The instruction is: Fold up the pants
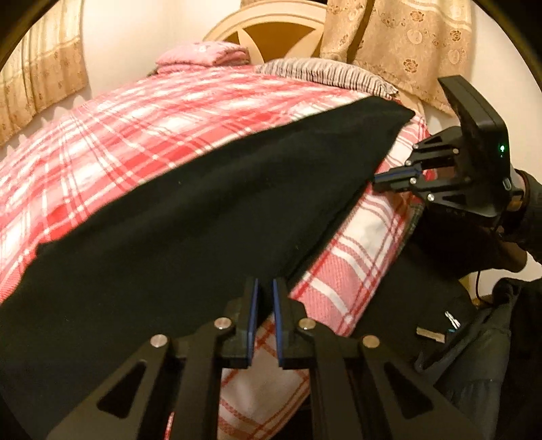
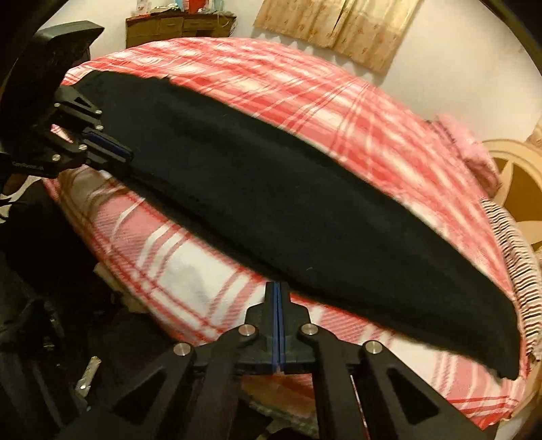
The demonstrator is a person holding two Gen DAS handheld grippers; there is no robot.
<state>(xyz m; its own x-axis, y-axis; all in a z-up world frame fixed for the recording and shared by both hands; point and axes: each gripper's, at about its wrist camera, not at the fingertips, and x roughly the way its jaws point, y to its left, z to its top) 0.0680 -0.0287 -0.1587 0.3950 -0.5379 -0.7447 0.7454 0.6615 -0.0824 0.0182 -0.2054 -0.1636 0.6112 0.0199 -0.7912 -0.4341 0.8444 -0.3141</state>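
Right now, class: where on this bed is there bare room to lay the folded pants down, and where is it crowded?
Free: the wide plaid bedspread beyond the black pants, up to the pink pillow. A narrower strip lies along the near edge. Crowded: the near edge, where the left gripper and right gripper pinch the pants.

The red plaid bed (image 1: 142, 128) lies bare beyond the far edge of the black pants (image 1: 189, 210), giving wide room to pass toward the wall. At the head end a folded pink blanket (image 1: 203, 56), a striped pillow (image 1: 325, 74) and the round headboard (image 1: 267, 30) stand in the way. Curtains (image 1: 399, 44) hang close above the pillow. On the near side, a strip of bare cover runs between the pants and the mattress edge, and dark clutter (image 2: 50, 304) crowds the space below it.
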